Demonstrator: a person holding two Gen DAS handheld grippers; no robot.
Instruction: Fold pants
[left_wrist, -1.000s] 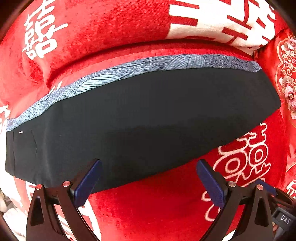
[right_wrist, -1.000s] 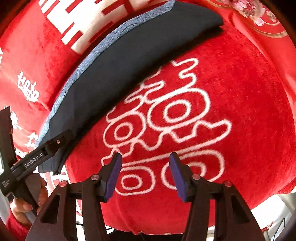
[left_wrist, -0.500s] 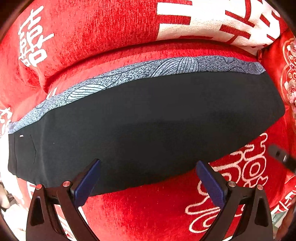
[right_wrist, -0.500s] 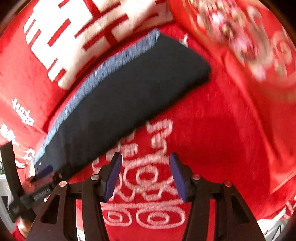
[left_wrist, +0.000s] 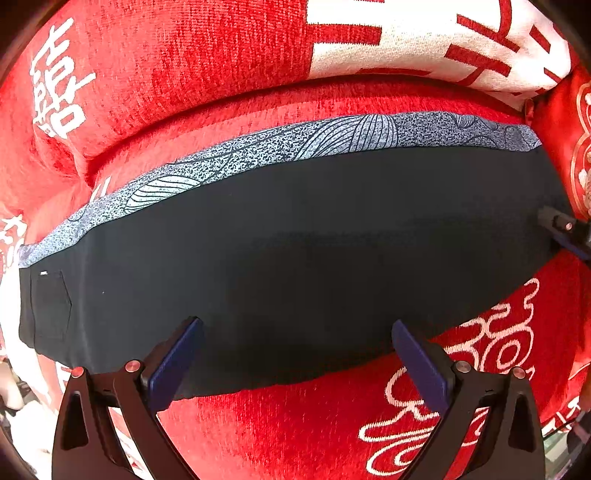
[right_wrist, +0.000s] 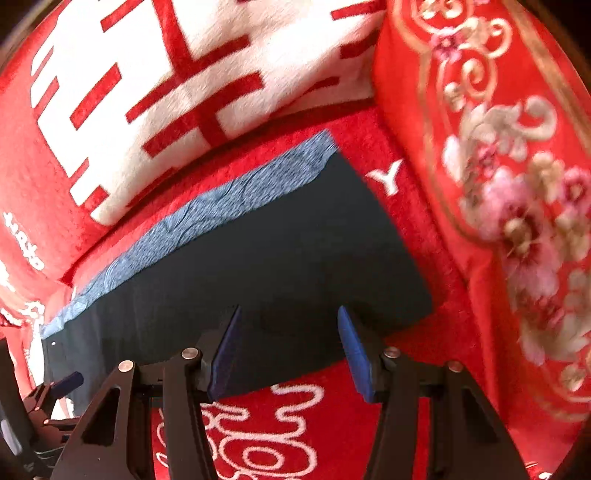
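The dark navy pants (left_wrist: 295, 251) lie flat as a long strip on a red sofa seat, with a blue-grey patterned band (left_wrist: 295, 147) along the far edge. My left gripper (left_wrist: 295, 354) is open and empty, its fingertips over the pants' near edge at mid-length. My right gripper (right_wrist: 288, 347) is open and empty over the near edge by the pants' right end (right_wrist: 369, 266). The right gripper's tip also shows in the left wrist view (left_wrist: 565, 232) at the pants' right end.
The red sofa cover (left_wrist: 295, 424) carries white characters. A red and white back cushion (right_wrist: 184, 92) rises behind the pants. A red floral cushion (right_wrist: 517, 203) stands to the right of the pants' end. The left gripper shows at the lower left of the right wrist view (right_wrist: 48, 406).
My right gripper has swung forward from over the bare sofa cover to the pants' right end. My left gripper has moved slightly forward over the near edge. Both stay open.
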